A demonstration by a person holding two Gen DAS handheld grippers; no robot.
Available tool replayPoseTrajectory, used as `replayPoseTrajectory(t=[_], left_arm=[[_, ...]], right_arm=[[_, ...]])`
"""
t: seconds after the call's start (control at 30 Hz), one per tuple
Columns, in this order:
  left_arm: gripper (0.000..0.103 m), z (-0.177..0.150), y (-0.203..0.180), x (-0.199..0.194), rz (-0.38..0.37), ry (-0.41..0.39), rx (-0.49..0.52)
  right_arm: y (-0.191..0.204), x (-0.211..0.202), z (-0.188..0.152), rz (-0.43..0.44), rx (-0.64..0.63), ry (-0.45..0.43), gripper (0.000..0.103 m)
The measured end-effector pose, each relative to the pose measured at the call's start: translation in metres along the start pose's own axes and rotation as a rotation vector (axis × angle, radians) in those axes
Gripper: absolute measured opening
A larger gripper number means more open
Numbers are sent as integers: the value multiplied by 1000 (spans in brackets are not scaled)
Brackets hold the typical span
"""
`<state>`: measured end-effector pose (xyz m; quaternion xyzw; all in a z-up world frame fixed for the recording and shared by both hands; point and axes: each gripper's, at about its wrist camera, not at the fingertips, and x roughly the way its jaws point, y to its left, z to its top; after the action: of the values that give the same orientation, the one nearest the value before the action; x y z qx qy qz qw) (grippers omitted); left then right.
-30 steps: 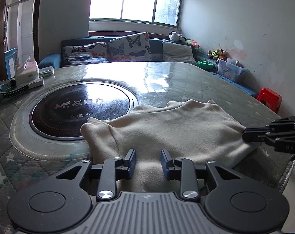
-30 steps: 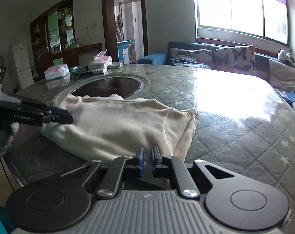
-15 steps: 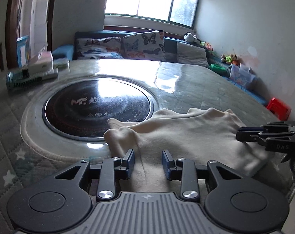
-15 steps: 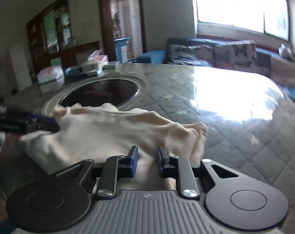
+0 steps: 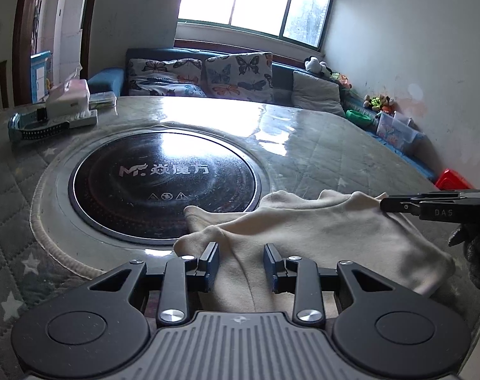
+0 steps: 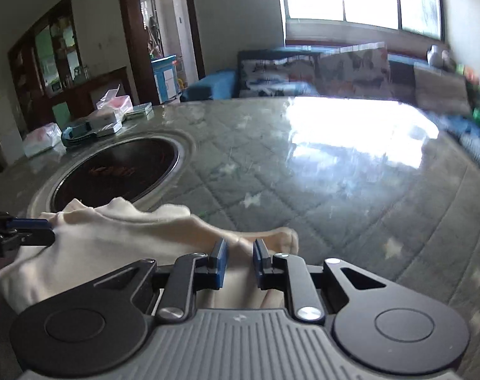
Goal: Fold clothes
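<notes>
A quilted grey-green table with pale stars, under a glossy clear cover, fills both views. Set into it at centre left of the left wrist view is a round black glass hob, printed "Mr." in white with Chinese characters I cannot read reliably and three small warning triangles below; a pale corded ring rims it.

The cream garment, soft and fleecy, lies bunched on the table in the lower middle of that view, one rounded fold overlapping the hob's near edge. Its lower part is hidden behind the tool body.

The left gripper sits at the bottom, its blue-padded jaws moderately apart with cloth lying between them; the pads do not press on it. The right gripper, bottom centre of its own blurred view, has jaws that have just been opening to a narrow gap, cloth between them, apparently loose. Seen from the left view at the right edge, its side reads "DAS", the rest cut off.

A tissue box stands at upper left.
</notes>
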<state>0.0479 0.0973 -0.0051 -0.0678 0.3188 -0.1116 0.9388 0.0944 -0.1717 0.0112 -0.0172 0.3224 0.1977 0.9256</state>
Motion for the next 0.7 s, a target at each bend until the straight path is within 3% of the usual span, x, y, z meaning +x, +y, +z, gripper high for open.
replayPoseTrajectory(t=[0.23, 0.37, 0.7], left_arm=[[38, 2, 2, 3, -6, -9, -19], [38, 1, 7, 4, -2, -13, -27], [42, 11, 0, 2, 5, -38, -28]], right_arm=[[29, 13, 21, 79, -65, -4, 17], [34, 36, 19, 43, -80, 53, 18], [41, 21, 21, 52, -109, 9, 21]])
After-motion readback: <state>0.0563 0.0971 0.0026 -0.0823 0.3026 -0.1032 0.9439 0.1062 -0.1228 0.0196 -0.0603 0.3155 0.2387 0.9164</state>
